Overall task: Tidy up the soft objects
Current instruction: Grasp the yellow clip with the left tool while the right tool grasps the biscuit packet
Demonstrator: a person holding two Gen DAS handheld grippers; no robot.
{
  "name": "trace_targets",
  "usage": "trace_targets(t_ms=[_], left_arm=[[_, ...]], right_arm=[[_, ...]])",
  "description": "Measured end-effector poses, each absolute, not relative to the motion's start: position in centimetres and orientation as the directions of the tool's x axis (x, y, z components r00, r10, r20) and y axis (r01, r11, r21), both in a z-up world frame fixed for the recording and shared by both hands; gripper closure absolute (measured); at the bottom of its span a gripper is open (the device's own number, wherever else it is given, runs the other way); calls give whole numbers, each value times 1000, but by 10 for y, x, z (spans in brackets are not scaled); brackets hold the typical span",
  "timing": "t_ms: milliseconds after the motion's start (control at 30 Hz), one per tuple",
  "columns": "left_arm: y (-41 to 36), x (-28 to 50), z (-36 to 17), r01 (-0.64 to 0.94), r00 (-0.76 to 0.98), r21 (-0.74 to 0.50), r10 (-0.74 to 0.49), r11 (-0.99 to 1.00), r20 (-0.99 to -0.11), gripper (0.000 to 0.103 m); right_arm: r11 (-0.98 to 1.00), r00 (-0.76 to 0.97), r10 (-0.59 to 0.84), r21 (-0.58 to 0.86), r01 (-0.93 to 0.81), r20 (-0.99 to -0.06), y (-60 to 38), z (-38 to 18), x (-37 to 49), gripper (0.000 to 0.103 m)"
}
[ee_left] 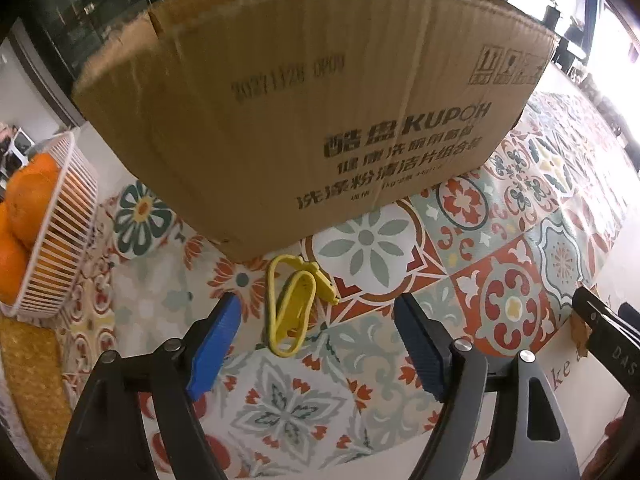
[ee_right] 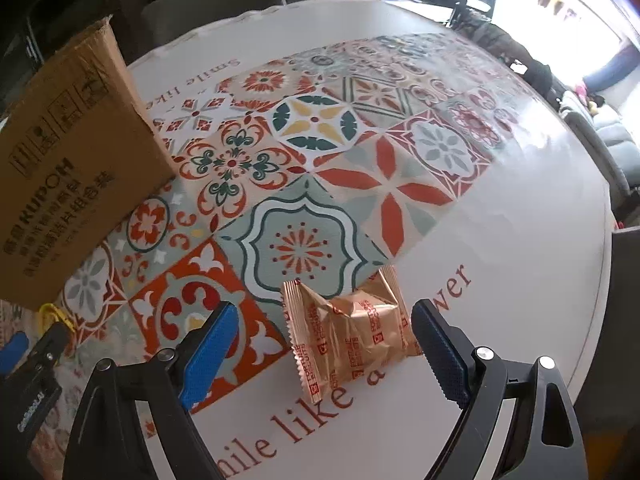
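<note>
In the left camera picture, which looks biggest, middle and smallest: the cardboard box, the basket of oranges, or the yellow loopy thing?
1. Cardboard box, by far the largest; it fills most of the view.
2. Basket of oranges, though the picture's edge cuts it off.
3. Yellow loopy thing, smallest, even though it lies nearest the camera.

"KUPOH" on cardboard box (ee_left: 304, 112); "smile like a" on tablecloth (ee_right: 500, 220)

A looped cable (ee_left: 290, 304) lies before the cardboard box (ee_left: 312, 112), basket (ee_left: 52, 240) to its left.
</note>
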State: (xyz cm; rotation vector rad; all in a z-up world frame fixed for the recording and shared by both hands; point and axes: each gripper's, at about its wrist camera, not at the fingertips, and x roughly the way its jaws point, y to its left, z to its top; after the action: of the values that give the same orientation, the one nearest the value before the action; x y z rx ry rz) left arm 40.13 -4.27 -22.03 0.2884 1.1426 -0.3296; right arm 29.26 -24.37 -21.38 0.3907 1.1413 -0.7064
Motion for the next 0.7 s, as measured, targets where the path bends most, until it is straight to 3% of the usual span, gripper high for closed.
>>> trace_targets(t_ms=[500,567,700], left_arm=[[-52,408,-253,415,370,72,-96,907,-924,26],[-51,410,-255,410,369,60,-105,910,-923,29],[-51,413,-255,409,375,44,-124,912,-919,56]], right_arm=[[724,201,-335,-115,680,-921,-250,-250,293,10],[729,203,-334,-116,674,-920,-251,-251,296,10],[736,237,-295,-62,674,-926,-254,-254,294,11]])
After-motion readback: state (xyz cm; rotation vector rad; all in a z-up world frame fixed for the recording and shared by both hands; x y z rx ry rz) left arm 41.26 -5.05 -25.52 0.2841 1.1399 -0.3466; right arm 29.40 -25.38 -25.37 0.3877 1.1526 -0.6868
